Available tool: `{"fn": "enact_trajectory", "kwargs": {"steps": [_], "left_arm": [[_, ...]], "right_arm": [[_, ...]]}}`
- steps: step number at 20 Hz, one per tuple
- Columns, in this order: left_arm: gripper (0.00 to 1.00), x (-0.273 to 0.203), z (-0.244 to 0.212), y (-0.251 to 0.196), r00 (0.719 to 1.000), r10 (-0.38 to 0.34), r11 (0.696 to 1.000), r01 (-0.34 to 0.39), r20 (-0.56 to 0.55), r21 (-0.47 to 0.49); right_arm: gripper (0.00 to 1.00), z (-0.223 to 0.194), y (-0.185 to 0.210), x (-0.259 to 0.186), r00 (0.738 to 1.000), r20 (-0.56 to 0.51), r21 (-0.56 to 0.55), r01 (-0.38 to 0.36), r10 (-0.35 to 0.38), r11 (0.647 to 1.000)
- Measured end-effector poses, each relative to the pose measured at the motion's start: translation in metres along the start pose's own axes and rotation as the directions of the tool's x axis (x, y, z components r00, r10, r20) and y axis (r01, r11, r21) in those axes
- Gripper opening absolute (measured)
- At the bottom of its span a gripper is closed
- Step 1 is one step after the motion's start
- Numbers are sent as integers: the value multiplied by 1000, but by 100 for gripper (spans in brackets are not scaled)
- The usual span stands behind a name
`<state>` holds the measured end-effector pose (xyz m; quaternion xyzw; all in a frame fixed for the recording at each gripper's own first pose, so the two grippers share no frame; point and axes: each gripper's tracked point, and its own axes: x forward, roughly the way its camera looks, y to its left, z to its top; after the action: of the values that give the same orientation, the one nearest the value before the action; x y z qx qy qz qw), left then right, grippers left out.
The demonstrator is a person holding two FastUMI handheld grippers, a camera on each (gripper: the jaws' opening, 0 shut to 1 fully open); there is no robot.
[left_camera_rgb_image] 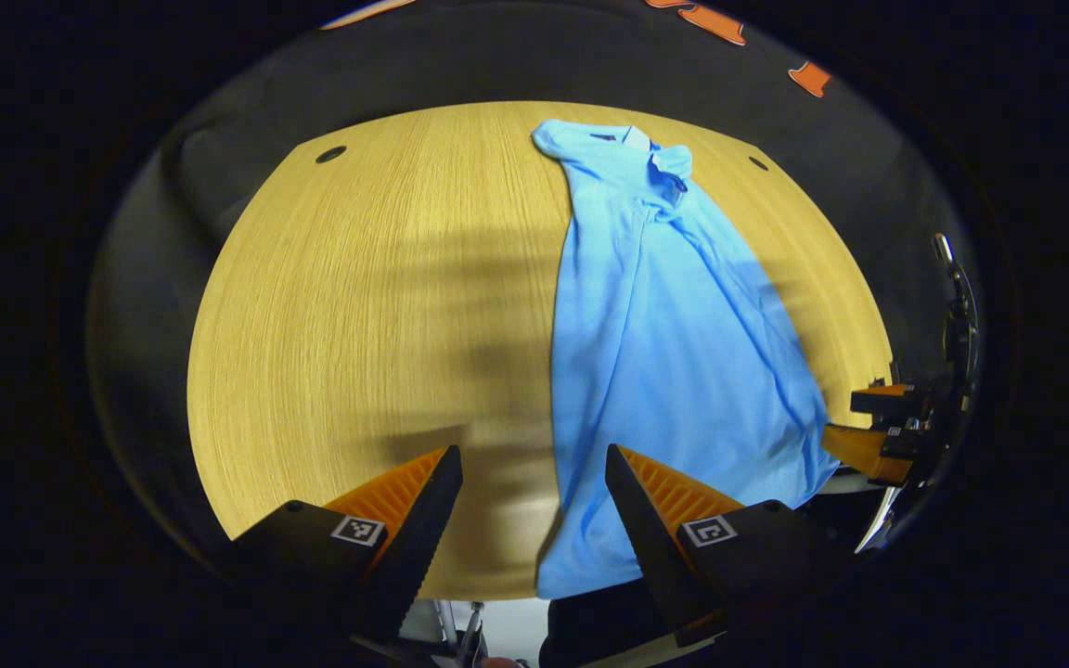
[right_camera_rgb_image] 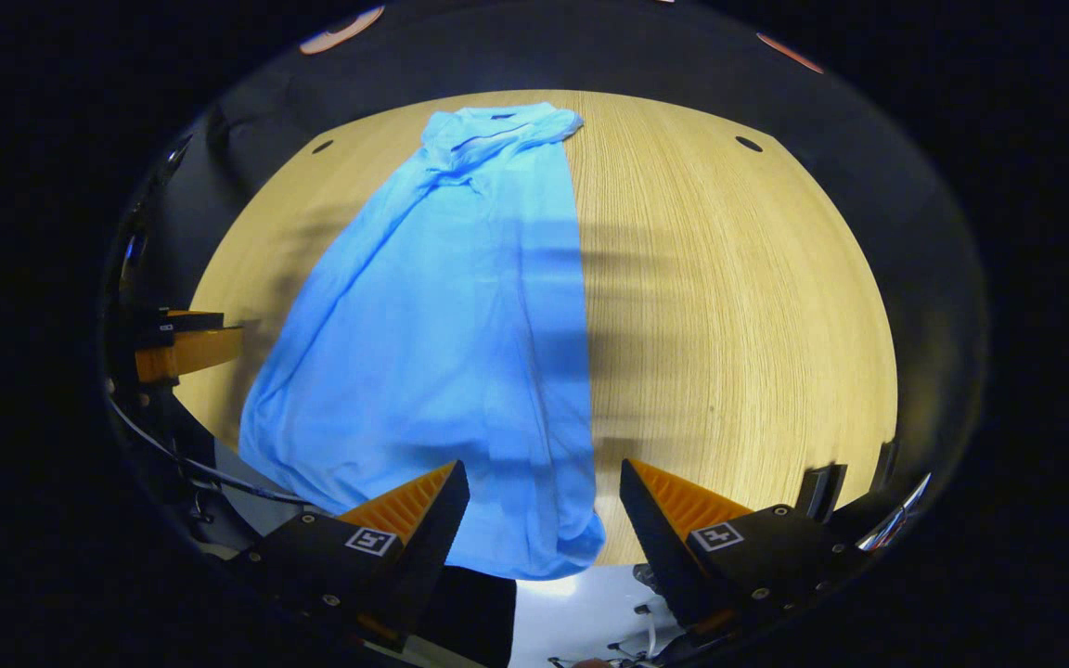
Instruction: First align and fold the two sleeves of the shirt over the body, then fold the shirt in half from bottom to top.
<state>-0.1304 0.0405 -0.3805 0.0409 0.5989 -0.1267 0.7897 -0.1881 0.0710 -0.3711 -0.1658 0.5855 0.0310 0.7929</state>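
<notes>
Shirt (left_camera_rgb_image: pixel 664 353) lies lengthwise on the table (left_camera_rgb_image: pixel 358 306), collar toward the far edge, hem draped just over the near edge; sleeves already look folded in, so my read is the bottom-to-top fold is next. Your left gripper (left_camera_rgb_image: pixel 534 506) has its fingers apart, straddling the hem's left corner with nothing held. Your right gripper (right_camera_rgb_image: pixel 544 515) is likewise spread over the hem's right corner, nothing clamped. Risk: the hem hangs off the near edge, so you could pinch one layer only or drag the body, and the folded sleeves would slide out. Uneven lift between corners would skew the fold.
</notes>
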Motion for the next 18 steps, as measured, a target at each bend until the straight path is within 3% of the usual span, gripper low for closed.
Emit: {"fn": "enact_trajectory", "kwargs": {"steps": [7, 13, 15, 16, 17, 18], "left_arm": [[100, 12, -81, -13, 994, -46, 998, 41, -101, -49], [98, 18, -86, -16, 993, 0, 1000, -1, -116, -13], [85, 20, -83, -5, 993, 55, 998, -53, -101, 30], [70, 22, -81, -5, 995, 56, 998, -53, -81, 38], [54, 23, -81, -4, 996, 50, 998, -48, -68, 33], [35, 20, -81, -1, 997, 52, 999, -52, -61, -6]], "right_arm": [[99, -35, 2, 15, 996, -89, 6, 8, -8, 1000], [99, -51, 15, 28, 990, -141, -20, 0, -3, 1000], [89, -50, 17, 26, 991, -136, -29, -5, 1, 1000], [83, -49, 19, 26, 991, -137, -34, -6, 1, 999], [63, -51, 21, 25, 990, -141, -34, -6, 1, 999], [50, -50, 21, 26, 990, -144, -24, -4, 1, 1000]]}}
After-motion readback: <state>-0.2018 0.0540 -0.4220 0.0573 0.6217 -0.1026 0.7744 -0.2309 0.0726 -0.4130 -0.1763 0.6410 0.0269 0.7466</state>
